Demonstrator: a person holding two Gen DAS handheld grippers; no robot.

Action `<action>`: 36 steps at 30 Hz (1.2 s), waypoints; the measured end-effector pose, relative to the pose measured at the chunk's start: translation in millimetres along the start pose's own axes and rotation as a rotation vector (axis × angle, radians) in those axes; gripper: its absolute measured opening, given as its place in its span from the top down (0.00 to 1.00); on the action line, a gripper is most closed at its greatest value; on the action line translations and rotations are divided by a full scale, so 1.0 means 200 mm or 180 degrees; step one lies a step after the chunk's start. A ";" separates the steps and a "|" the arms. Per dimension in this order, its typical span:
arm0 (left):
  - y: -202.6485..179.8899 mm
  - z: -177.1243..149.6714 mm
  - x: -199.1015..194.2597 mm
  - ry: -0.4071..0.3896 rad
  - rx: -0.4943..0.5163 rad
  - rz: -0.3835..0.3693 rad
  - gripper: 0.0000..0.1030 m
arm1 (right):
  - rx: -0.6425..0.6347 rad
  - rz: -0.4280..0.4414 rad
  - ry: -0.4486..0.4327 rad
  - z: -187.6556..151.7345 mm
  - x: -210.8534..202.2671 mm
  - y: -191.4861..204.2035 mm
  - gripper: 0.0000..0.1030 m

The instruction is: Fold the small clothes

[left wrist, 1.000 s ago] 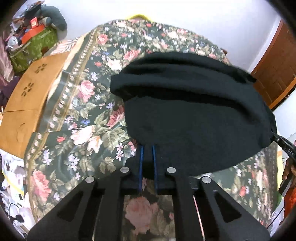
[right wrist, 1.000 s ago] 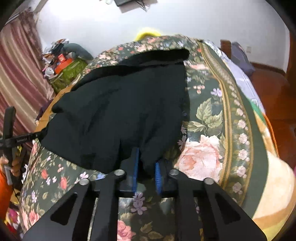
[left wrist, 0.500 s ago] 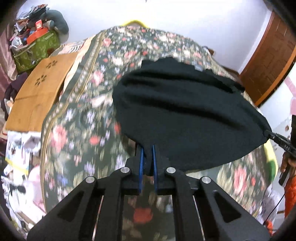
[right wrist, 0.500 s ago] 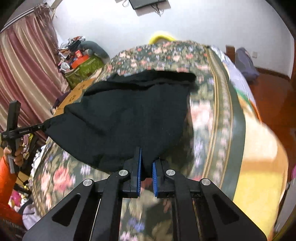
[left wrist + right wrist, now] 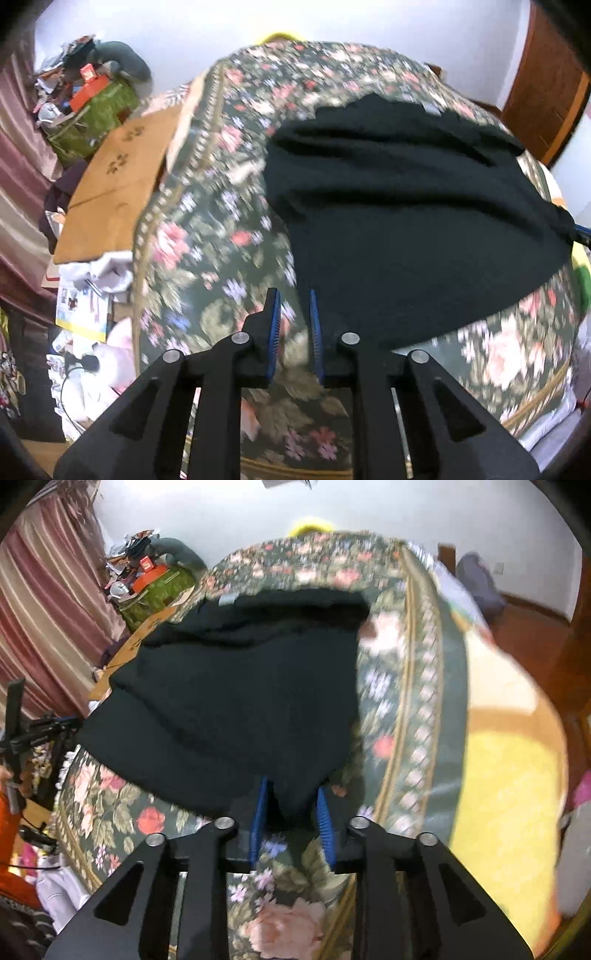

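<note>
A black garment (image 5: 406, 229) lies spread on the floral bedspread (image 5: 207, 236). My left gripper (image 5: 293, 293) hovers at its near left corner with its jaws opening. Only bedspread shows between the blue pads (image 5: 275, 325), and the cloth edge sits just right of them. My right gripper (image 5: 291, 786) is at the near right corner of the black garment (image 5: 236, 701), also with its jaws opening. That corner still hangs loose between its pads (image 5: 324, 812). Each view catches the other gripper at the cloth's far corner: the right gripper (image 5: 581, 232) and the left gripper (image 5: 44, 725).
A cardboard box (image 5: 118, 184) and a heap of clutter with a green bag (image 5: 96, 107) stand left of the bed. Papers (image 5: 81, 306) litter the floor. A wooden door (image 5: 546, 92) is at the right. A striped curtain (image 5: 44, 609) hangs left, and a yellow blanket edge (image 5: 509, 775) lies right.
Both grippers drew the garment toward the bed's near edge, then parted their jaws. The left one has let go of its corner. The right one's pads have come off the cloth.
</note>
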State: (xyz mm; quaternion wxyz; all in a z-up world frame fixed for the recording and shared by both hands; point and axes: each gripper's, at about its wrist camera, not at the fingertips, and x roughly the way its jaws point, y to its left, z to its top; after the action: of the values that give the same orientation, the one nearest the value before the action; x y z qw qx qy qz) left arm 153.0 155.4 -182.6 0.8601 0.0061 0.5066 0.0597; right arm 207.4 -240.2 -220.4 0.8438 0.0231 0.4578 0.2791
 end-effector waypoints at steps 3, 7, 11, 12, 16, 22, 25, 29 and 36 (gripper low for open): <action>0.04 0.12 0.00 -0.0112 -0.0071 0.0021 0.68 | -0.0099 -0.0013 -0.0132 0.07 -0.02 0.01 0.64; -0.01 0.31 0.04 -0.0228 -0.0014 -0.0056 0.59 | -0.0156 0.0084 -0.0172 0.16 0.04 0.05 0.64; -0.11 0.45 0.15 -0.0245 0.0131 -0.0178 0.47 | -0.0233 0.0189 -0.0084 0.22 0.19 0.10 0.64; -0.13 0.48 0.20 -0.0215 0.0157 -0.0203 0.47 | -0.0243 0.0222 -0.0043 0.23 0.22 0.11 0.64; -0.23 0.56 0.39 -0.0010 0.0271 -0.0306 0.47 | -0.0334 0.0315 0.0177 0.28 0.42 0.17 0.64; -0.29 0.69 0.59 0.0086 0.0400 -0.0193 0.47 | -0.0685 0.0353 0.0232 0.42 0.60 0.28 0.63; -0.23 0.81 0.61 -0.0008 0.0305 -0.0036 0.47 | -0.0786 0.0284 0.0173 0.55 0.63 0.29 0.64; -0.08 0.96 0.57 -0.0220 0.0013 0.0124 0.47 | -0.0762 0.0043 -0.0241 0.74 0.57 0.26 0.64; 0.24 0.98 0.46 -0.0394 -0.0497 0.0214 0.44 | -0.0467 -0.0019 -0.0679 0.79 0.30 0.13 0.51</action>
State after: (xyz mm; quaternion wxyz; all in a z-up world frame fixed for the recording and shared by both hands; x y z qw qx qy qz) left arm 362.3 222.0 -163.6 0.8851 -0.0404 0.4458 0.1273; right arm 345.4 -154.9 -166.5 0.8880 -0.0105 0.3438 0.3053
